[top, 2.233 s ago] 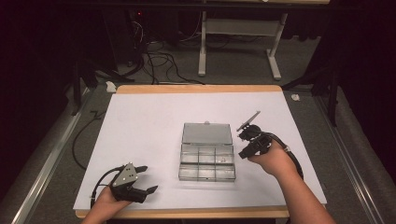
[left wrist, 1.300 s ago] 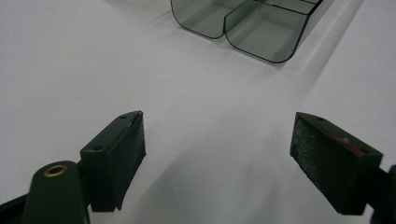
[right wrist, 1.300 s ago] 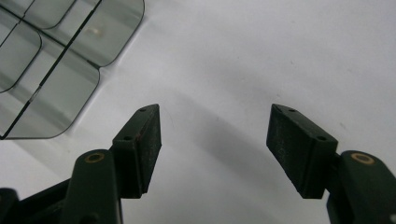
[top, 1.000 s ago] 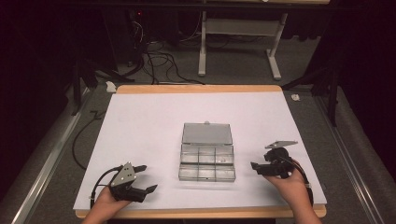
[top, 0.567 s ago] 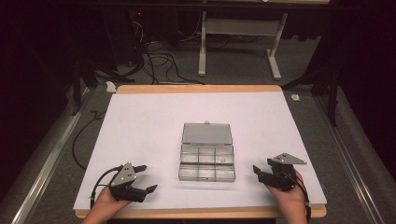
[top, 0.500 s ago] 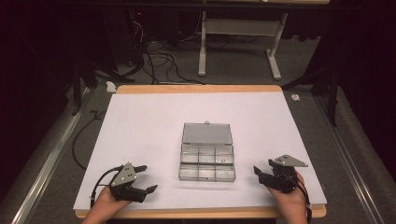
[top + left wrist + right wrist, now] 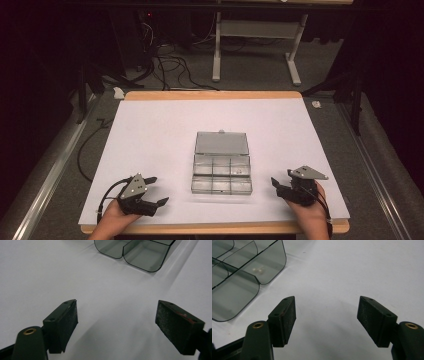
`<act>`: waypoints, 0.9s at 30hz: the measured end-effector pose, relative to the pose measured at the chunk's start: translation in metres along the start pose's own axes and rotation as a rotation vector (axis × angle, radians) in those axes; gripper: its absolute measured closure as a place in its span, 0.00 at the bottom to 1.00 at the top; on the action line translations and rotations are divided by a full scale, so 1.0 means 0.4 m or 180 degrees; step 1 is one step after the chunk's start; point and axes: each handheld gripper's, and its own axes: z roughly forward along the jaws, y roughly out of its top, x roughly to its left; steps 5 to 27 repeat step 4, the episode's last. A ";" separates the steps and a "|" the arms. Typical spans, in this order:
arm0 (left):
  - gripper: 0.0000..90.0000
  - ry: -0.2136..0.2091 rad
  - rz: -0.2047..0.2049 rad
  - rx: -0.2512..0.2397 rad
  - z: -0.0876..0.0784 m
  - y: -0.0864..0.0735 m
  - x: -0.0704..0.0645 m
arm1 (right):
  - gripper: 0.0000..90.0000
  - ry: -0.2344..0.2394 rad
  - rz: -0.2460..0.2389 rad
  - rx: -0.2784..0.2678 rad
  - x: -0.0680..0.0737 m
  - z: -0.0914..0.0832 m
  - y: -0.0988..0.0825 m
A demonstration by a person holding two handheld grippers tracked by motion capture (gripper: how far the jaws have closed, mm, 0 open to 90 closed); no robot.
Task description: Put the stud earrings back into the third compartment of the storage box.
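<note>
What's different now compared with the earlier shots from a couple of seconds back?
The right gripper pulled back from the right side of the compartment box toward the table's near edge and settled there, jaws open and empty; nothing was picked up or released. The left gripper stayed at the near left with its jaws open, and the box kept its place on the white sheet, lid open.
</note>
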 end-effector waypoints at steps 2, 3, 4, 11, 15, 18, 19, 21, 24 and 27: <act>0.21 0.0002 0.0011 -0.0015 -0.001 -0.001 -0.001 | 0.36 -0.0006 0.0022 -0.0005 -0.002 -0.001 0.000; 0.21 -0.0003 0.0012 -0.0014 -0.001 -0.001 -0.001 | 0.35 -0.0007 0.0037 -0.0004 -0.003 -0.003 0.001; 0.21 -0.0015 0.0009 -0.0006 0.000 0.000 0.000 | 0.35 -0.0021 0.0037 -0.0018 -0.004 -0.002 0.002; 0.21 -0.0015 0.0009 -0.0006 0.000 0.000 0.000 | 0.35 -0.0021 0.0037 -0.0018 -0.004 -0.002 0.002; 0.21 -0.0015 0.0009 -0.0006 0.000 0.000 0.000 | 0.35 -0.0021 0.0037 -0.0018 -0.004 -0.002 0.002; 0.21 -0.0015 0.0009 -0.0006 0.000 0.000 0.000 | 0.35 -0.0021 0.0037 -0.0018 -0.004 -0.002 0.002; 0.21 -0.0015 0.0009 -0.0006 0.000 0.000 0.000 | 0.35 -0.0021 0.0037 -0.0018 -0.004 -0.002 0.002; 0.21 -0.0015 0.0009 -0.0006 0.000 0.000 0.000 | 0.35 -0.0021 0.0037 -0.0018 -0.004 -0.002 0.002; 0.21 -0.0015 0.0009 -0.0006 0.000 0.000 0.000 | 0.35 -0.0021 0.0037 -0.0018 -0.004 -0.002 0.002; 0.21 -0.0015 0.0009 -0.0006 0.000 0.000 0.000 | 0.35 -0.0021 0.0037 -0.0018 -0.004 -0.002 0.002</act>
